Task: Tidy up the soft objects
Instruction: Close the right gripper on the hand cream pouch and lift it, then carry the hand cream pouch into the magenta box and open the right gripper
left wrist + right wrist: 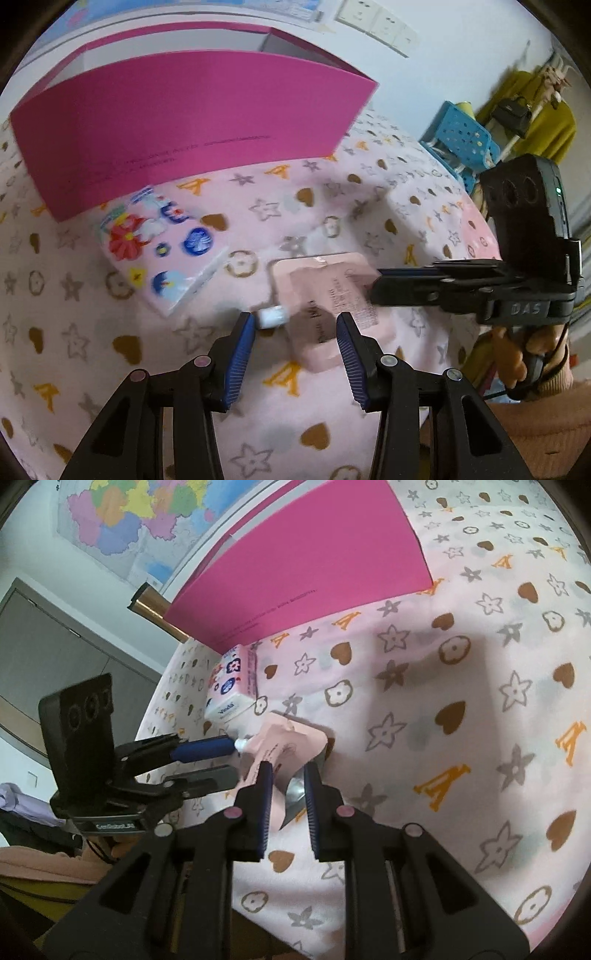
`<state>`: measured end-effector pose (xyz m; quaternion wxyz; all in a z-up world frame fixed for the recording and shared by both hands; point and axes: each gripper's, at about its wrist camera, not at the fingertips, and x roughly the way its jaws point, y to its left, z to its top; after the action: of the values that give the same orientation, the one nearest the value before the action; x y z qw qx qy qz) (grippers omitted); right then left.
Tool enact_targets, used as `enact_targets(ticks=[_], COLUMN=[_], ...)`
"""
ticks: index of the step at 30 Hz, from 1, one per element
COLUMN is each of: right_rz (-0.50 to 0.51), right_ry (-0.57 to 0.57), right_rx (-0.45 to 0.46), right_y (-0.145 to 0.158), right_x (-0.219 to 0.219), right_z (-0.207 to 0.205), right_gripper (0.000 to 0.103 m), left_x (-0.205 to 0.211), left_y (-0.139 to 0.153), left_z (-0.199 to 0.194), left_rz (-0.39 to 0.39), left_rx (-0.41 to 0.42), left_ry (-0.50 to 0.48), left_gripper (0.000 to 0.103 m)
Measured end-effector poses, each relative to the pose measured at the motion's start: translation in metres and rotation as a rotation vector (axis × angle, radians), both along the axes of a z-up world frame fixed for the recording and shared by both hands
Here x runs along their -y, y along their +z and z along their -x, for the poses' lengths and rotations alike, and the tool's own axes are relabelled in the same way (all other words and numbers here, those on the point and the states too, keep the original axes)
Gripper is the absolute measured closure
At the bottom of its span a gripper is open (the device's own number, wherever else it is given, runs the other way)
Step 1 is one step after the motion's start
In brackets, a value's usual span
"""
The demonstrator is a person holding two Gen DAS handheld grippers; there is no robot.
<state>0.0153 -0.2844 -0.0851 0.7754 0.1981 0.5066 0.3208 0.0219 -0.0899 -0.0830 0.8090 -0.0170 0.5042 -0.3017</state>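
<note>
A pink soft pouch (332, 295) with a white cap (272, 316) lies on the patterned blanket, also seen in the right wrist view (284, 749). My right gripper (288, 779) is shut on the pouch's bottom edge; in the left wrist view it reaches in from the right (373, 288). My left gripper (295, 326) is open, its jaws on either side of the pouch's cap end, just above it. A flowery tissue pack (155, 247) lies to the left, next to a magenta box (192, 122); the pack (232, 690) and box (303, 568) also show in the right wrist view.
The pink blanket (110, 350) with stars and hearts covers the surface. A blue perforated basket (461, 140) stands at the far right edge. A map (140, 513) hangs on the wall behind the box.
</note>
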Motion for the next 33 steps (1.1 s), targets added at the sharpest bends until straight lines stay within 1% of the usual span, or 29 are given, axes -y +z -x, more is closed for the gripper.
enact_targets(ticks=[3,7,12,16,20,24,27,29,33], right_rz=[0.016,0.023,0.017,0.004,-0.009,-0.021,-0.019,-0.024,-0.031], right_ry=[0.002,-0.020,-0.023,-0.017,-0.012,-0.006,-0.003,-0.002,-0.009], right_rx=[0.008,0.018,0.047,0.094,0.155,0.221,0.271,0.301,0.333], right_y=[-0.001,0.000,0.011,0.031,0.056,0.083,0.102,0.113,0.126], right_x=[-0.003,-0.001,-0.001,0.000,0.000,-0.002,-0.007,-0.010,-0.018], right_z=[0.001,0.000,-0.002,-0.006,-0.018,-0.035,-0.049,-0.060,-0.084], right_gripper=[0.083,0.083,0.083,0.083,0.083,0.083,0.083,0.083,0.083], left_x=[0.004,0.001,-0.004,-0.009,-0.014,-0.019,-0.022,-0.026,-0.030], left_y=[-0.001,0.003,0.020,0.042,0.068,0.096,0.111,0.119,0.130], left_z=[0.004,0.005,0.003,-0.002,-0.015,-0.031,-0.044,-0.054,-0.079], left_rz=[-0.011,0.017,0.045,0.071,0.094,0.088,0.078,0.070,0.053], left_rx=[0.012,-0.005,0.022,0.077,0.132,0.203,0.241,0.262,0.285], left_ry=[-0.006,0.003,0.033,0.043,0.056,0.073,0.093,0.109,0.134], left_gripper=[0.056,0.056,0.056,0.056,0.056,0.056,0.056,0.056,0.056])
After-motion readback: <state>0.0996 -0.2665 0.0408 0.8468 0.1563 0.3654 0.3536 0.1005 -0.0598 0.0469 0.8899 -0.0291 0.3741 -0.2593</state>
